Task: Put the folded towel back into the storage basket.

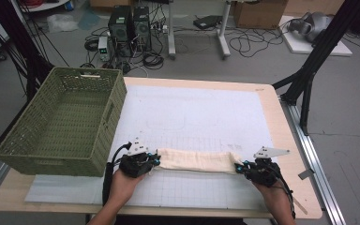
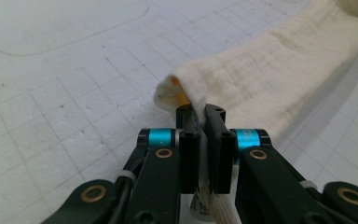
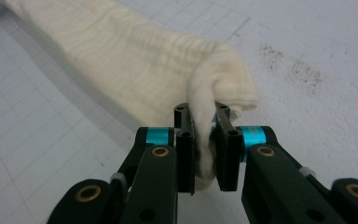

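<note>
A cream cloth (image 1: 194, 161), folded into a long narrow band, lies stretched across the white gridded mat (image 1: 201, 117) near the table's front. My left gripper (image 1: 155, 161) is shut on the band's left end, where the cloth (image 2: 261, 79) bunches up between the jaws of the left gripper (image 2: 203, 112); an orange spot shows inside the fold. My right gripper (image 1: 238, 166) is shut on the right end, and there the cloth (image 3: 135, 60) is pinched into a thick pleat in the right gripper (image 3: 204, 114). A hand holds each gripper from the bottom edge.
A green woven basket (image 1: 14, 143) stands on the table's left side, its near corner close to my left gripper. The wooden table edge (image 1: 290, 140) runs along the right. Beyond the table are computer towers (image 1: 130, 26), cables and black frame legs (image 1: 309, 70).
</note>
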A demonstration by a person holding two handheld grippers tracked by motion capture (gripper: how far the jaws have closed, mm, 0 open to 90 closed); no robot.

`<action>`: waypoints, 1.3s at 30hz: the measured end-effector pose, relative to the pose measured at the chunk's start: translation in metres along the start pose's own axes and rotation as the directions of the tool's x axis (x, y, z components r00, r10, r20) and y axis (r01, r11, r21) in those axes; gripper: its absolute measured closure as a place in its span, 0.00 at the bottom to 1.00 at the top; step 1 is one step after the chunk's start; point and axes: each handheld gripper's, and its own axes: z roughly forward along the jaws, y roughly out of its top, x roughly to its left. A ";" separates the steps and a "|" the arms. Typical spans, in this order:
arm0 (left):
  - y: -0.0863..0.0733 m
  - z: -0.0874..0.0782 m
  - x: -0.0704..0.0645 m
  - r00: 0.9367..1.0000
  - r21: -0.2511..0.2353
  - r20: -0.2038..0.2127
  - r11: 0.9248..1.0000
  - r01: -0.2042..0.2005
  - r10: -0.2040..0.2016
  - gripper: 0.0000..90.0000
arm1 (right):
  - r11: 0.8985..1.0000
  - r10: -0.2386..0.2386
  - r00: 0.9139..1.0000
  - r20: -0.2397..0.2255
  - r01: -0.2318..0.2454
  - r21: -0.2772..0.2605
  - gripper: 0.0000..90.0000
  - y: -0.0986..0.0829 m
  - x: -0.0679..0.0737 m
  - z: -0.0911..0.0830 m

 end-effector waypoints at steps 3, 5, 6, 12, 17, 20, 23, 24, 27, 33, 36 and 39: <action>0.003 -0.006 0.000 1.000 -0.026 0.000 1.000 0.002 -0.002 0.94 | 1.000 -0.005 1.000 0.000 0.005 -0.019 0.91 0.002 0.001 -0.002; 0.005 -0.010 0.001 1.000 -0.045 -0.001 0.999 0.002 -0.002 0.94 | 0.999 -0.008 1.000 -0.004 0.008 -0.036 0.91 0.003 0.001 -0.004; 0.006 -0.012 0.001 1.000 -0.053 -0.002 0.999 0.002 -0.002 0.94 | 0.999 -0.005 1.000 -0.007 0.005 -0.044 0.91 0.003 0.000 -0.005; 0.009 -0.019 0.000 1.000 -0.091 -0.006 0.996 -0.002 0.001 0.94 | 0.995 -0.017 1.000 -0.005 0.016 -0.099 0.91 0.007 0.000 -0.011; 0.012 -0.023 -0.001 1.000 -0.117 -0.015 0.993 -0.012 0.011 0.94 | 0.993 -0.019 1.000 0.000 0.018 -0.120 0.91 0.009 -0.001 -0.013; 0.014 -0.025 -0.002 1.000 -0.127 -0.018 0.992 -0.019 0.017 0.94 | 0.992 -0.017 1.000 0.001 0.017 -0.127 0.91 0.011 -0.001 -0.014; 0.017 -0.029 -0.003 1.000 -0.143 -0.021 0.989 -0.025 0.022 0.94 | 0.990 -0.021 1.000 0.006 0.021 -0.141 0.91 0.013 -0.001 -0.016; 0.017 -0.029 -0.003 1.000 -0.143 -0.021 0.989 -0.025 0.022 0.94 | 0.989 -0.030 1.000 0.010 0.031 -0.148 0.91 0.015 -0.001 -0.017; 0.022 -0.035 -0.005 0.999 -0.160 -0.028 0.986 -0.041 0.036 0.94 | 0.986 -0.034 0.999 0.013 0.036 -0.164 0.91 0.017 -0.002 -0.019; 0.032 -0.052 -0.010 0.998 -0.210 -0.043 0.976 -0.063 0.055 0.94 | 0.976 -0.065 0.998 0.014 0.066 -0.210 0.91 0.026 -0.002 -0.022; 0.034 -0.060 -0.012 0.997 -0.225 -0.045 0.972 -0.064 0.055 0.94 | 0.969 -0.084 0.996 0.014 0.085 -0.232 0.91 0.033 -0.002 -0.024; 0.037 -0.066 -0.013 0.997 -0.238 -0.051 0.969 -0.069 0.059 0.94 | 0.962 -0.095 0.995 0.012 0.095 -0.258 0.91 0.043 -0.004 -0.024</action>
